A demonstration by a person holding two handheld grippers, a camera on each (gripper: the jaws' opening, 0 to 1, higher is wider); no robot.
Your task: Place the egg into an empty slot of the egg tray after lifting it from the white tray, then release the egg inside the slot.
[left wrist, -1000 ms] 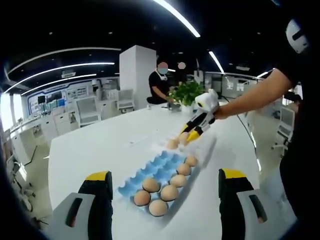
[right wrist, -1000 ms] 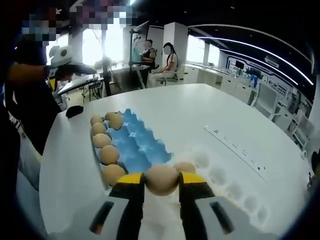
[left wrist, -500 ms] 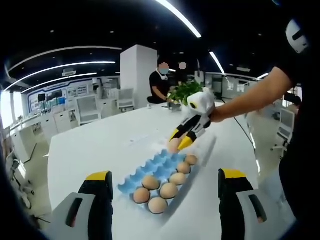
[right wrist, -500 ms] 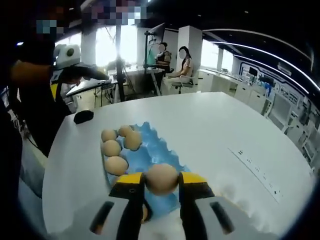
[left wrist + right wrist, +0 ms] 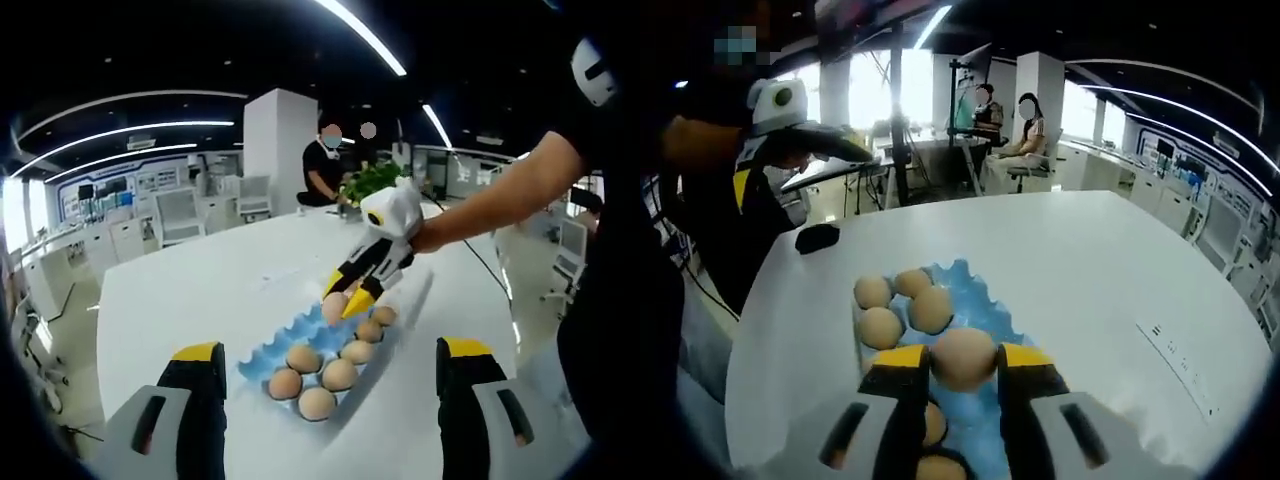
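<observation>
Right gripper view has the right claw point(image 5: 962, 365) clamped on a pale brown egg point(image 5: 963, 358), its yellow-tipped jaws pressing both sides while it hangs over the blue egg tray point(image 5: 975, 305) on the white table point(image 5: 1080, 250). The carrying step looks nearly done; the egg is off the white tray and above the blue slots. Next comes lowering it squarely into a bare cup, clear of the eggs already seated along the tray's left side, and only then spreading the jaws. Left gripper view places the same claw and egg over the far part of the tray, with bare slots to the left of the filled ones. The egg is smooth, matte and unmarked. The left claw point(image 5: 330, 385) stands wide apart, holding nothing, near the tray's close end.
</observation>
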